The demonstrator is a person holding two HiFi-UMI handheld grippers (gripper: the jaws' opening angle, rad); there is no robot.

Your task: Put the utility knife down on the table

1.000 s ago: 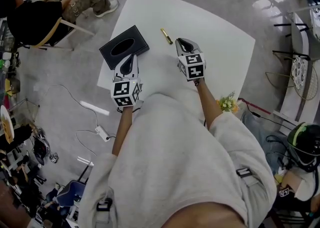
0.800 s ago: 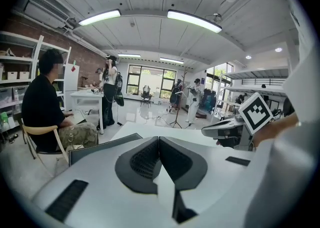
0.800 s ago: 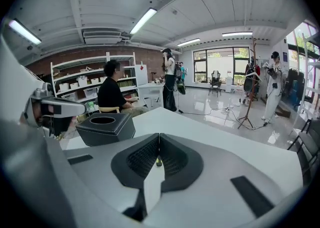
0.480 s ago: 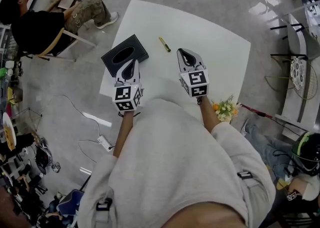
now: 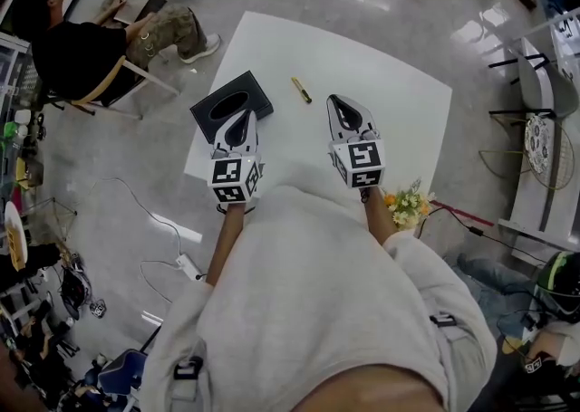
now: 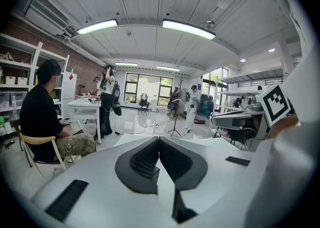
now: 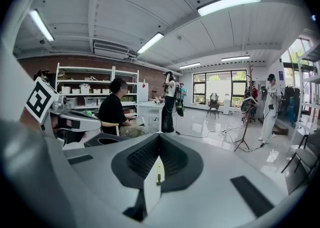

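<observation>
The yellow utility knife [image 5: 301, 90] lies flat on the white table [image 5: 399, 93], free of both grippers. My right gripper [image 5: 340, 102] hovers shut and empty just right of and nearer than the knife. In the right gripper view the knife [image 7: 158, 168] shows as a thin yellow strip through the gap behind the right gripper's [image 7: 159, 137] touching tips. My left gripper [image 5: 245, 115] is also shut and empty, at the near edge of a black tissue box [image 5: 229, 104]. In the left gripper view the left gripper [image 6: 159, 140] has its tips pressed together over bare table.
The black tissue box [image 7: 102, 140] sits at the table's left corner. A small bunch of flowers [image 5: 406, 205] is by the table's near right edge. A seated person [image 5: 82, 48] on a chair is beyond the table's left side. Cables run over the floor.
The knife stays on the table. Both grippers stay shut, and the right one has drawn slightly back from the knife. The head view has shifted a little.
</observation>
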